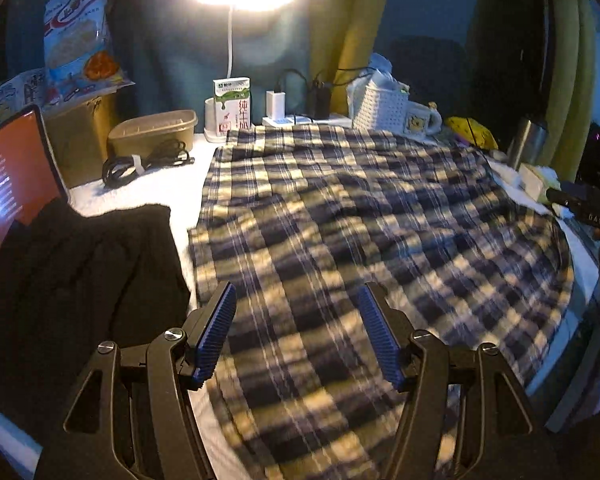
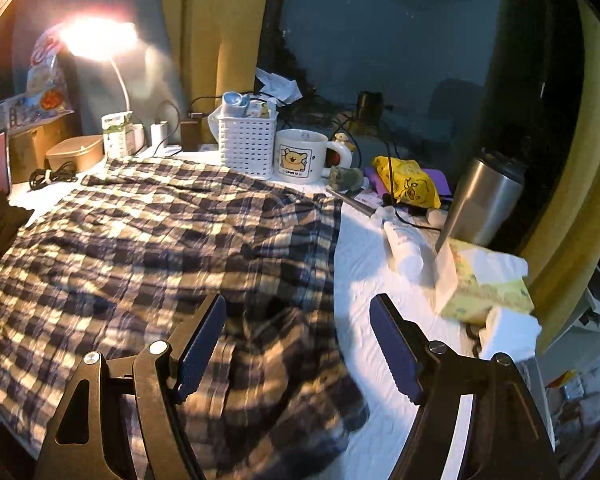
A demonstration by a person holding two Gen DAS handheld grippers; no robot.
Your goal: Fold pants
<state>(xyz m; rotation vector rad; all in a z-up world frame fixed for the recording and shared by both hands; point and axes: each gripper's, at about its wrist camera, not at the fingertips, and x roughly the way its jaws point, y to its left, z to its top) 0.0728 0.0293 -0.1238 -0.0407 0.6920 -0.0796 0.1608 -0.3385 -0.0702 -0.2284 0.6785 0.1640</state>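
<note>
Two grippers over plaid pants (image 1: 340,216) spread on white table cover (image 2: 364,264). Left gripper (image 1: 296,320) at 6 o'clock, jaws wide apart, empty. Right gripper (image 2: 298,344) likewise agape, nothing held, mug (image 2: 300,156) at 12.

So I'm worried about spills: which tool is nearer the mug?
Right. The right tool is over the pants' right edge, mug straight ahead; the left tool is farther left.
</note>
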